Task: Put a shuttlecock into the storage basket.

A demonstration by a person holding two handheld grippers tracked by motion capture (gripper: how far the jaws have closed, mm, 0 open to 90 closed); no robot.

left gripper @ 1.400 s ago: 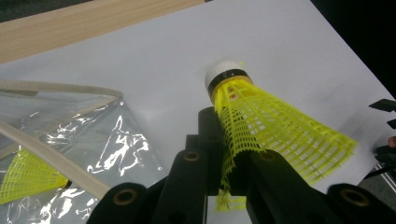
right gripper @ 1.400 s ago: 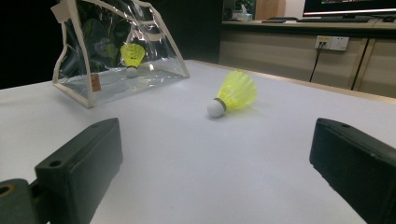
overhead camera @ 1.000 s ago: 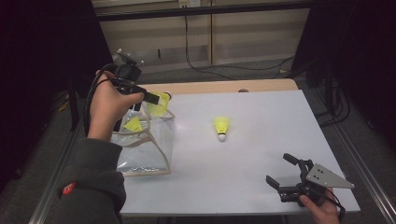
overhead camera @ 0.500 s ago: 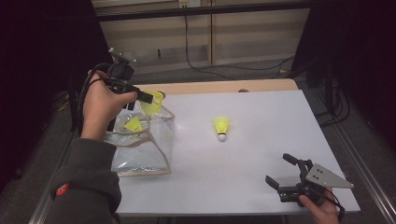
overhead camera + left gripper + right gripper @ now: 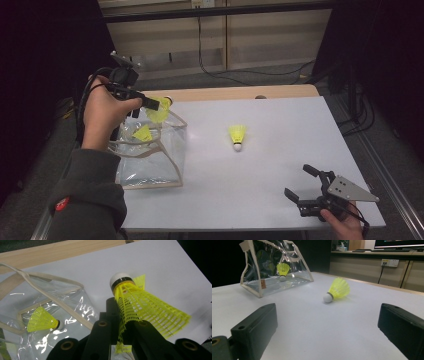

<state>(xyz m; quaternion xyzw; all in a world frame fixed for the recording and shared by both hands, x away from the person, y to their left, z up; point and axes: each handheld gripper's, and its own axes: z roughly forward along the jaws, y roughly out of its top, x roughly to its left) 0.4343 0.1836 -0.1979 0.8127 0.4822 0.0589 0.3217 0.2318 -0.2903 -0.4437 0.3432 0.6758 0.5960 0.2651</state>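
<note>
My left gripper (image 5: 156, 103) is shut on the mesh skirt of a yellow shuttlecock (image 5: 161, 109) and holds it over the far rim of a clear plastic bag (image 5: 150, 155) with beige trim. In the left gripper view (image 5: 122, 322) the held shuttlecock (image 5: 150, 311) points its white cork away from me, with the bag (image 5: 37, 302) below to the left. A second yellow shuttlecock (image 5: 142, 133) lies inside the bag. A third one (image 5: 237, 136) lies on the white table, cork towards the front. My right gripper (image 5: 306, 186) rests open near the front right corner, nothing between its jaws (image 5: 327, 322).
The white table (image 5: 280, 115) has a wooden strip (image 5: 235, 93) along its far edge. In the right gripper view the loose shuttlecock (image 5: 338, 288) lies ahead and the bag (image 5: 297, 277) stands far left. Cables trail on the floor behind the table.
My left hand has shifted a little to the left with the held shuttlecock, staying above the bag's mouth. The right gripper has not moved.
</note>
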